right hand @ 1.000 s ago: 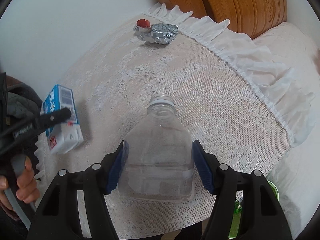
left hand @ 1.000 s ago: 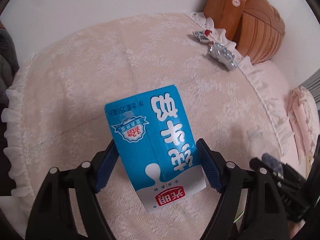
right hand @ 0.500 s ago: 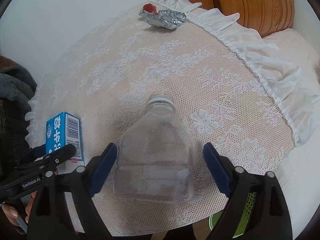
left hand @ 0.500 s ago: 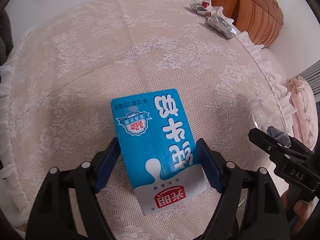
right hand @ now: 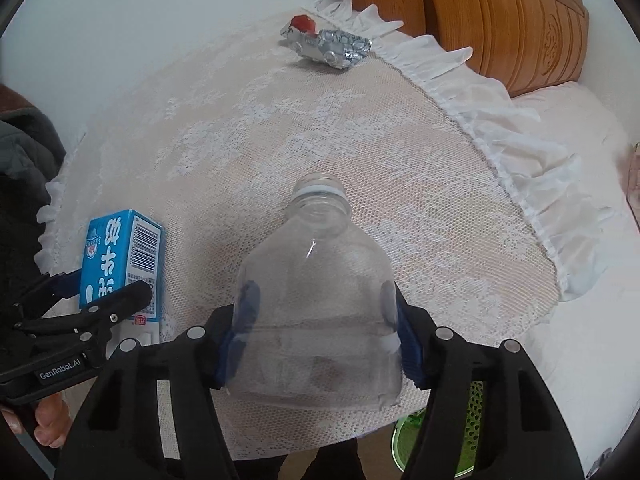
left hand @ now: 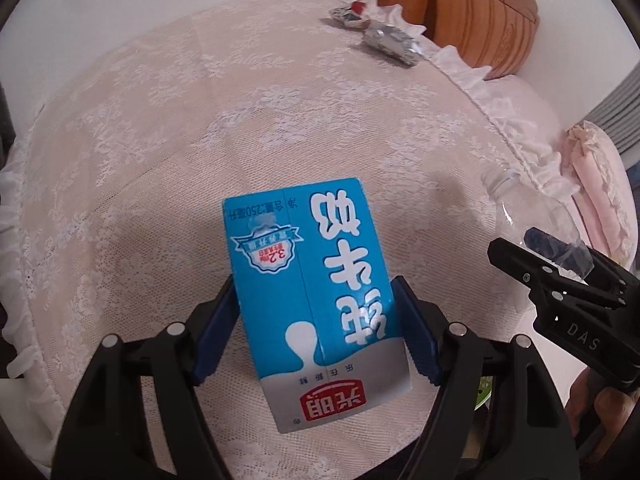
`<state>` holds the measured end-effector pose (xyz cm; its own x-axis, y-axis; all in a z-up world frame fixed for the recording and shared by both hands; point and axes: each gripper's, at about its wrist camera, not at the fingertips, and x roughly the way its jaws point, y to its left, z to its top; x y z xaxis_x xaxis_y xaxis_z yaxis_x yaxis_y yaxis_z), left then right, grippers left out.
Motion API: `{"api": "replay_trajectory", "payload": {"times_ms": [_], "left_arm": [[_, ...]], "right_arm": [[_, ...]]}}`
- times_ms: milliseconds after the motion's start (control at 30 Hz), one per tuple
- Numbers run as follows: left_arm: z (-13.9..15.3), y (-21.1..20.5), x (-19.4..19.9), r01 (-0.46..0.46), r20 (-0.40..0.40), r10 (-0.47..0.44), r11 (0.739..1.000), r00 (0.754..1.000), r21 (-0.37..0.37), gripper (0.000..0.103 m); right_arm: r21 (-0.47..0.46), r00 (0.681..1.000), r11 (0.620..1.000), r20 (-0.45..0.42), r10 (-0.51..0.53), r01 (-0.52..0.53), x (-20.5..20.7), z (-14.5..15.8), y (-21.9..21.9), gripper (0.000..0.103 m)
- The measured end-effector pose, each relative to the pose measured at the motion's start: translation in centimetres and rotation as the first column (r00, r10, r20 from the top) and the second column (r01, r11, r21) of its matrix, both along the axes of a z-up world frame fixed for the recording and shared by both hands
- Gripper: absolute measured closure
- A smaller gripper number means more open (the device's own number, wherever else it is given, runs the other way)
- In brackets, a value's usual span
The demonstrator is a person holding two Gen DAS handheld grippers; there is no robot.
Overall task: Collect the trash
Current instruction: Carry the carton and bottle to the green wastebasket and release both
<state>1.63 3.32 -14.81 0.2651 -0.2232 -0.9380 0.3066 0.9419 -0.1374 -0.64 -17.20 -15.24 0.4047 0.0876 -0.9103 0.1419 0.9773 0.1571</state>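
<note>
My left gripper [left hand: 316,336] is shut on a blue and white milk carton [left hand: 312,280], held over the lace-covered round table [left hand: 160,140]. The carton also shows in the right wrist view [right hand: 120,264]. My right gripper [right hand: 318,340] is shut on a clear uncapped plastic bottle [right hand: 320,292], its blue pads pressed against the bottle's sides above the table's near edge. The bottle's neck also shows in the left wrist view [left hand: 516,200]. Crumpled silver foil wrappers [right hand: 332,46] with a red bit lie at the table's far edge.
A carved wooden headboard [right hand: 500,20] stands behind the table. A white frilled cloth edge [right hand: 500,128] hangs on the right, with pale bedding [right hand: 580,320] beyond. A green mesh bin [right hand: 460,432] sits below the near edge. A dark jacket [right hand: 20,152] is at left.
My right gripper has closed from open onto the bottle. My left gripper keeps its hold on the carton and has shifted a little over the table.
</note>
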Motion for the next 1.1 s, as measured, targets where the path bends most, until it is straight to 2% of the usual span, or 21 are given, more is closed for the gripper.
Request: {"api": "replay_trajectory", "payload": {"times_ms": [200, 300, 367, 433, 500, 567, 600, 700, 733, 800, 867, 933, 1000, 1100], "left_arm": [[2.6, -5.7, -3.4, 0.172, 0.038, -0.170, 0.984, 0.985, -0.052, 0.031], [2.8, -9.4, -5.5, 0.267, 0.027, -0.266, 0.962, 0.964, -0.061, 0.031], [2.8, -12.2, -7.2, 0.343, 0.020, -0.343, 0.937, 0.939, -0.064, 0.031], [2.6, -15.2, -9.2, 0.428, 0.008, -0.428, 0.902, 0.904, -0.060, 0.031], [2.1, -18.6, -11.4, 0.526, -0.012, -0.528, 0.848, 0.849, -0.063, 0.031], [1.2, -21.7, -14.0, 0.616, -0.032, -0.619, 0.785, 0.785, -0.070, 0.031], [0.5, -23.5, -15.3, 0.663, -0.049, -0.667, 0.744, 0.743, -0.080, 0.031], [-2.1, -28.0, -18.8, 0.753, -0.096, -0.758, 0.652, 0.645, -0.087, 0.031], [-3.1, -29.4, -19.8, 0.772, -0.108, -0.776, 0.630, 0.621, -0.086, 0.031], [-4.8, -31.5, -21.4, 0.795, -0.112, -0.796, 0.603, 0.595, -0.062, 0.031], [-6.2, -32.7, -22.6, 0.802, -0.131, -0.800, 0.595, 0.585, -0.052, 0.030], [-6.8, -33.4, -23.3, 0.795, -0.146, -0.792, 0.604, 0.593, -0.050, 0.030], [-6.5, -33.5, -23.7, 0.783, -0.142, -0.781, 0.620, 0.608, -0.057, 0.022], [-5.0, -33.1, -24.0, 0.774, -0.087, -0.775, 0.631, 0.626, -0.051, 0.013]], "right_arm": [[-0.006, 0.994, 0.995, 0.056, -0.097, 0.097, -4.9, 2.8, -3.3, 0.040], [-0.008, 0.984, 0.986, 0.063, -0.168, 0.169, -8.8, 3.5, -5.6, 0.040], [-0.006, 0.975, 0.977, 0.065, -0.213, 0.214, -11.2, 3.9, -6.9, 0.040], [-0.008, 0.958, 0.960, 0.064, -0.280, 0.281, -15.0, 3.8, -8.8, 0.040], [-0.010, 0.945, 0.947, 0.057, -0.321, 0.322, -17.2, 3.5, -10.2, 0.040], [-0.031, 0.926, 0.926, 0.036, -0.376, 0.377, -20.5, 2.8, -11.9, 0.040], [-0.046, 0.913, 0.911, 0.019, -0.409, 0.409, -22.3, 2.3, -12.9, 0.040], [-0.053, 0.875, 0.875, -0.022, -0.483, 0.482, -26.1, 1.0, -15.4, 0.040], [-0.052, 0.867, 0.867, -0.029, -0.497, 0.496, -26.9, 0.7, -16.0, 0.040], [-0.049, 0.841, 0.842, -0.041, -0.540, 0.538, -29.3, 0.1, -17.2, 0.039], [-0.039, 0.826, 0.827, -0.044, -0.562, 0.561, -31.2, -0.3, -18.3, 0.039], [-0.022, 0.811, 0.813, -0.046, -0.583, 0.582, -32.6, -0.8, -19.1, 0.039], [-0.006, 0.805, 0.806, -0.046, -0.592, 0.592, -34.1, -1.5, -19.9, 0.039], [0.008, 0.802, 0.803, -0.052, -0.595, 0.596, -35.2, -2.5, -21.2, 0.039]]}}
